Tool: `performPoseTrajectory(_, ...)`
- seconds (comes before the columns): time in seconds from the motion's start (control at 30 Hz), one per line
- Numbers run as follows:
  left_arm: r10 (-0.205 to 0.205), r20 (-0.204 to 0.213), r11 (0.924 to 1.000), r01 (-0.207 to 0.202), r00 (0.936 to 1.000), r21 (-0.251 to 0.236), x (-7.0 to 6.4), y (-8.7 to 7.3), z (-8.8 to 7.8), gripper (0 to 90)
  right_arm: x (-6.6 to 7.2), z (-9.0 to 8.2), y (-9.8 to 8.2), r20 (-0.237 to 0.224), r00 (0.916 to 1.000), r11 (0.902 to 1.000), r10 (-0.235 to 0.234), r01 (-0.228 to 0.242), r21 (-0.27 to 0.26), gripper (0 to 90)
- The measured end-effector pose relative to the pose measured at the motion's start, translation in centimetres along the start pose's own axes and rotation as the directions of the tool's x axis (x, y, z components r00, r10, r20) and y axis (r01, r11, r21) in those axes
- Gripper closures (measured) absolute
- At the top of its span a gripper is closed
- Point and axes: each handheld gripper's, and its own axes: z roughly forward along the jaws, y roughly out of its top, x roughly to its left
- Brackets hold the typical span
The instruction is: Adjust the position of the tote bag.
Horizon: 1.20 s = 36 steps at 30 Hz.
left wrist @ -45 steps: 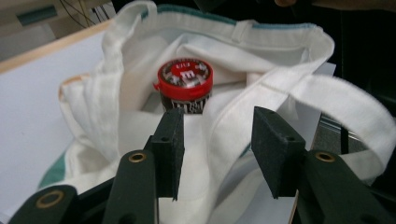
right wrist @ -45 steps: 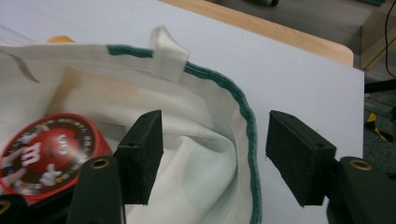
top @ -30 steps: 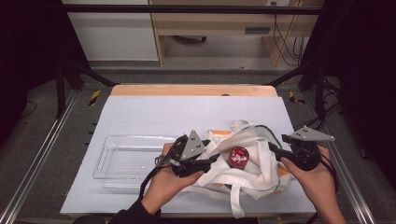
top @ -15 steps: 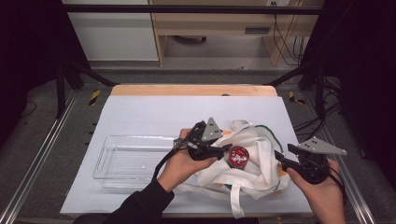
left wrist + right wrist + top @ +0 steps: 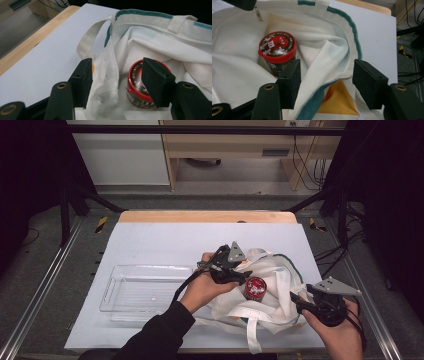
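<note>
A white tote bag (image 5: 275, 295) with green trim lies crumpled on the right half of the table. A red-lidded brown tub (image 5: 256, 287) stands inside its mouth. My left gripper (image 5: 244, 276) sits at the bag's left rim, open, with a fold of bag cloth (image 5: 107, 82) loose between its jaws and the tub (image 5: 136, 82) just beyond. My right gripper (image 5: 297, 300) is at the bag's right side. Its jaws have just been opening and now stand open around the green-edged rim (image 5: 332, 82), without pressing it. The tub (image 5: 277, 50) is to their left.
A clear plastic tray (image 5: 145, 290) lies left of the bag on the pale table mat (image 5: 165, 240). A wooden strip (image 5: 205, 216) runs along the far edge. An orange patch (image 5: 337, 100) of the bag shows under its rim. Metal rails flank the table.
My left gripper has moved right, up to the bag's mouth beside the tub. My right gripper has drawn back toward the near right corner.
</note>
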Motion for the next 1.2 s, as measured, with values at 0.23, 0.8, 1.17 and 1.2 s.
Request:
performPoseTrajectory(0.23, 0.033, -0.008, 0.9988, -0.033, 0.9994, 0.035, -0.3, -0.2, 0.9, 60.7, 0.3, 0.6, -1.0, -0.01, 0.9999, 0.9991, 0.009, -0.009, 0.042, 41.3)
performPoseTrajectory(0.8, -0.011, -0.036, 0.9939, 0.015, 0.9993, 0.109, 1.1, -1.9, 0.3, 81.8, -0.7, 0.9, -3.6, -0.068, 0.9971, 0.9921, 0.033, -0.024, 0.123, 85.5)
performPoseTrajectory(1.17, -0.011, -0.101, 0.9947, 0.021, 0.9948, 0.1, 2.6, -1.7, -0.6, 82.5, -2.3, -0.8, -3.0, -0.026, 0.9995, 0.9962, 0.021, -0.019, 0.086, 88.8)
performPoseTrajectory(1.2, -0.016, -0.099, 0.9937, 0.027, 0.9949, 0.109, 2.7, -2.0, -0.3, 82.6, -2.4, -0.5, -3.3, -0.027, 0.9992, 0.9945, 0.03, -0.027, 0.101, 88.8)
